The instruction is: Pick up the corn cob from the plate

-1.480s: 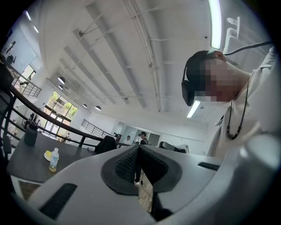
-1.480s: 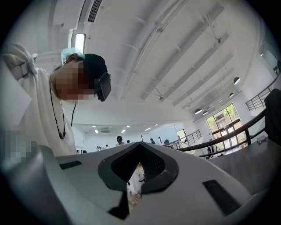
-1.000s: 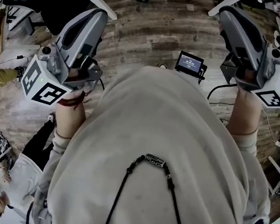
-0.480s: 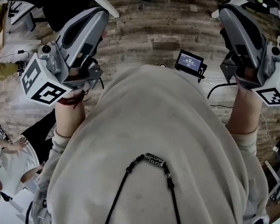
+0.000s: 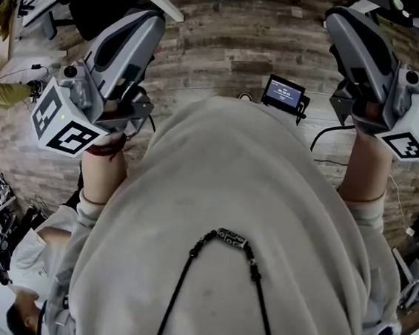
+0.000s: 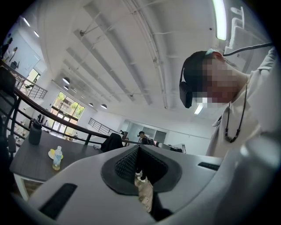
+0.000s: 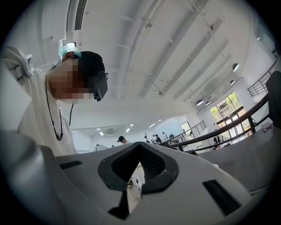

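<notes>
So the pick hasn't really started, as far as I can tell. The left gripper (image 6: 139, 153) has its jaws pressed together with nothing between them, and the right gripper (image 7: 139, 150) is the same: closed and empty. From the head view both are held up on either side of the person's pale sweatshirt (image 5: 240, 226), over a wood-plank floor (image 5: 222, 49). There's no work surface under the jaws at all. My guess is they're just being carried in a neutral pose, shut because there's nothing in reach to grab.

The corn cob is the tricky bit. In the left gripper view, well off to the left of the jaws, there's a dark table (image 6: 26, 165). It has a clear bottle (image 6: 57, 158) on it and, just behind that, a pale plate (image 6: 49, 155) with something yellow on it. That's probably the cob, but it's too small to say for sure. The right gripper view doesn't show it, just ceiling, railings and a few people ahead of its jaws.

Whichever gripper goes for it needs to swing toward that table, open up, and come in past the bottle without knocking it.
</notes>
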`<state>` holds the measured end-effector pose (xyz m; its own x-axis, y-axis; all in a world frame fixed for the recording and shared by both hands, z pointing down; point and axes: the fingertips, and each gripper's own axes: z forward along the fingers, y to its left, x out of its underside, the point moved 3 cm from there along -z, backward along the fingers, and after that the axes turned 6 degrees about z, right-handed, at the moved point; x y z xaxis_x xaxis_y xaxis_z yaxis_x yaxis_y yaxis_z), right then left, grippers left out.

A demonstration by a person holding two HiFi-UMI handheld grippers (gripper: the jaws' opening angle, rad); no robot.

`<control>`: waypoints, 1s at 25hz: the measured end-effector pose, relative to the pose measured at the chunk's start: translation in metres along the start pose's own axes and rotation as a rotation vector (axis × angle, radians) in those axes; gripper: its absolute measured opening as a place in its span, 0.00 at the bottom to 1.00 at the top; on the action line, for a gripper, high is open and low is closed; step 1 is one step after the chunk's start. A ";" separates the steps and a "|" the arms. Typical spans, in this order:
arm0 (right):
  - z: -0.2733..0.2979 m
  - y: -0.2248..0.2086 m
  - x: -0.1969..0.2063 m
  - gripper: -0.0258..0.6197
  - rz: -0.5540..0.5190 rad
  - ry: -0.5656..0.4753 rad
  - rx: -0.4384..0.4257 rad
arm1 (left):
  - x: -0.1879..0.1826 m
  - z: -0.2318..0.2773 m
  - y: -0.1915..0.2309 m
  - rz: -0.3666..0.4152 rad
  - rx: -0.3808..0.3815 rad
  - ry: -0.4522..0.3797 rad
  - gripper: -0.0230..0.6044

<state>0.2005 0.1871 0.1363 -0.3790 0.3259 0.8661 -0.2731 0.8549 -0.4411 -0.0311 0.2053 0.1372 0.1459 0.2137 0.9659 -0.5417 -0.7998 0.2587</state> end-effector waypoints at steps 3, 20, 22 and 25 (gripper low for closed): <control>-0.008 -0.007 0.006 0.06 0.010 0.002 -0.007 | 0.006 0.007 -0.003 0.000 -0.020 0.024 0.04; -0.042 -0.040 0.014 0.06 0.090 -0.045 0.076 | 0.009 0.039 0.003 -0.031 0.029 0.075 0.04; -0.044 -0.043 0.018 0.06 0.096 -0.046 0.098 | 0.014 0.041 0.009 -0.039 0.044 0.075 0.04; -0.039 -0.050 0.022 0.06 0.121 -0.036 0.145 | 0.015 0.044 0.023 -0.062 0.065 0.065 0.04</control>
<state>0.2407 0.1672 0.1862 -0.4477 0.4059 0.7968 -0.3473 0.7421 -0.5732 -0.0048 0.1651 0.1580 0.1226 0.2978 0.9467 -0.4781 -0.8182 0.3193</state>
